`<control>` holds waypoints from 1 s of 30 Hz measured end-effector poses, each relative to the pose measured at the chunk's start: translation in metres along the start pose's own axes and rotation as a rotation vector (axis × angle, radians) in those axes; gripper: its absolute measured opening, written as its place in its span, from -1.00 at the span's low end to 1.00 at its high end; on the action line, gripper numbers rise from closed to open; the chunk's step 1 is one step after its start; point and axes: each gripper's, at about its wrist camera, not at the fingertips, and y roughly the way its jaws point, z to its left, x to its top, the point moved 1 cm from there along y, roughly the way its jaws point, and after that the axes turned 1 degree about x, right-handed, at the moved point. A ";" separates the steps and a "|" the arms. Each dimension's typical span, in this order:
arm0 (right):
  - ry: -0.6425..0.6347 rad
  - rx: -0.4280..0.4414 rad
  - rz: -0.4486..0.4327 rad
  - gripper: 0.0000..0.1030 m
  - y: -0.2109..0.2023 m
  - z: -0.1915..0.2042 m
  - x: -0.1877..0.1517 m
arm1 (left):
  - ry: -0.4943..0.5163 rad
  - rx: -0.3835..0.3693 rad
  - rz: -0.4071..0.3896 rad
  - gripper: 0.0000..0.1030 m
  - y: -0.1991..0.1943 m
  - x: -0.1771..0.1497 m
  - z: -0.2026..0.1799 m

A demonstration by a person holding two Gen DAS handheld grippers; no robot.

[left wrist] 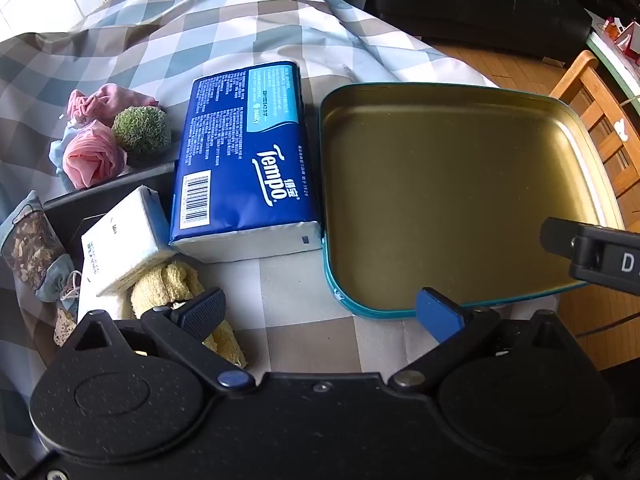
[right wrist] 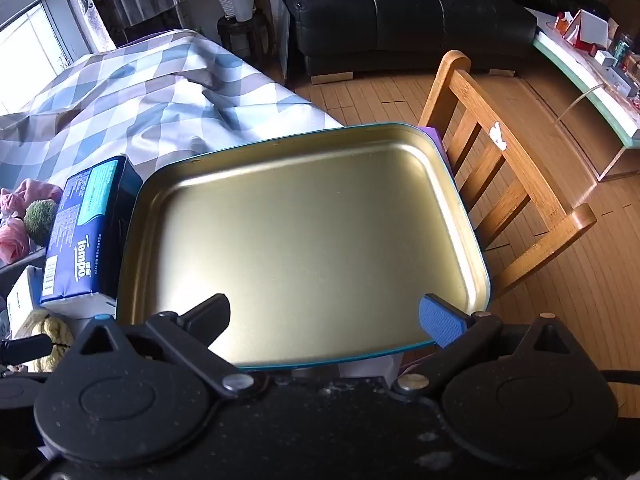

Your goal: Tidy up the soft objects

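Both tongs stand wide and hold nothing: my left tongs (left wrist: 320, 312) hang over the checked cloth of the table (left wrist: 304, 280) near the tin's front corner, my right tongs (right wrist: 326, 320) over the front rim of the tin tray (right wrist: 304, 240), which lies bare inside. None of the soft things has gone in yet, so I judge I am at the very start, choosing a first piece. They sit to the left of the tin: the blue Tempo tissue pack (left wrist: 244, 160) just beside its wall, a small white tissue pack (left wrist: 124, 240) resting on a yellow cloth (left wrist: 180, 284), pink cloths (left wrist: 94, 156) and a green ball (left wrist: 140, 130) farther back. Next, I think, my left tongs should swing left and close on the yellow cloth.
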 end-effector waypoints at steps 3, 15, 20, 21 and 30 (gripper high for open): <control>0.000 -0.010 0.008 0.97 -0.001 0.000 0.001 | -0.003 -0.012 0.006 0.91 0.000 0.000 0.000; -0.001 -0.006 0.021 0.98 0.001 0.003 -0.004 | -0.008 -0.051 0.037 0.91 0.001 0.002 0.000; -0.004 0.001 0.036 0.98 0.005 0.005 -0.002 | -0.012 -0.058 0.048 0.91 0.004 0.001 0.001; -0.003 0.001 0.039 0.98 0.005 0.005 -0.002 | -0.014 -0.061 0.051 0.91 0.004 0.002 0.001; 0.002 0.001 0.051 0.98 0.007 0.005 -0.003 | -0.016 -0.061 0.056 0.91 0.005 0.002 0.001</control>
